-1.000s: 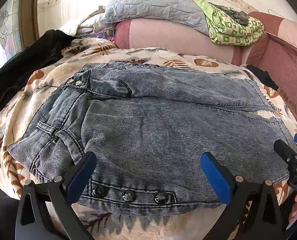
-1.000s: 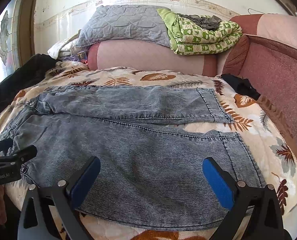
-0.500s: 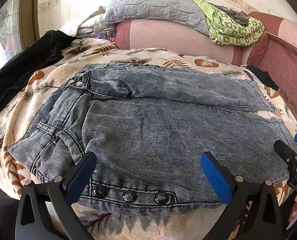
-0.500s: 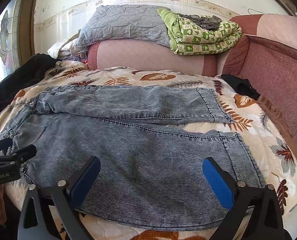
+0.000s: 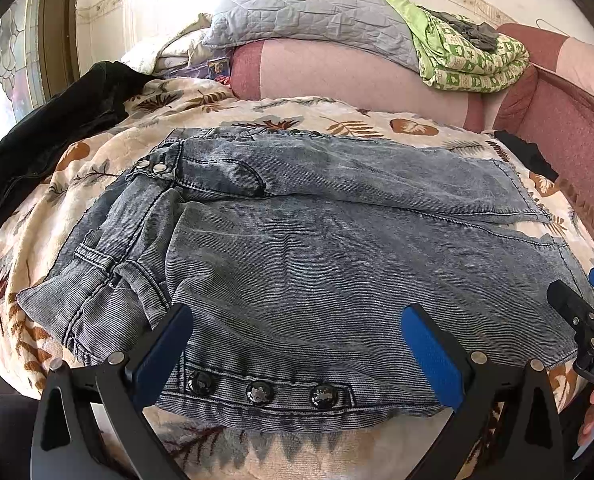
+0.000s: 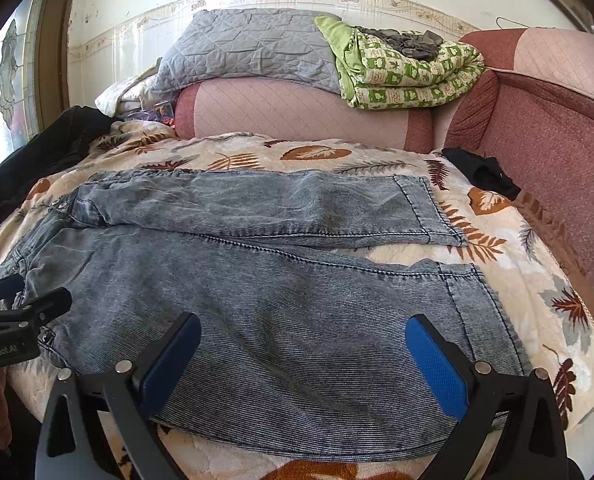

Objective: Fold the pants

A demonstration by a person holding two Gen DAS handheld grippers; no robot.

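Grey-blue denim pants (image 5: 317, 256) lie spread flat on a leaf-patterned blanket, waistband to the left, both legs running right. In the right wrist view the pants (image 6: 289, 280) show two legs side by side with hems at the right. My left gripper (image 5: 297, 352) is open, its blue pads above the near side seam with three dark buttons (image 5: 259, 392). My right gripper (image 6: 303, 360) is open over the near leg, nothing between its fingers. Each gripper shows at the edge of the other's view: right gripper (image 5: 585, 320), left gripper (image 6: 21, 312).
The leaf-patterned blanket (image 6: 497, 208) covers a sofa with pink-red cushions (image 6: 545, 128). A grey quilt (image 6: 253, 48) and a green patterned quilt (image 6: 409, 72) sit on the backrest. A black garment (image 5: 57, 128) lies at the left, and a small black cloth (image 6: 481, 172) at the right.
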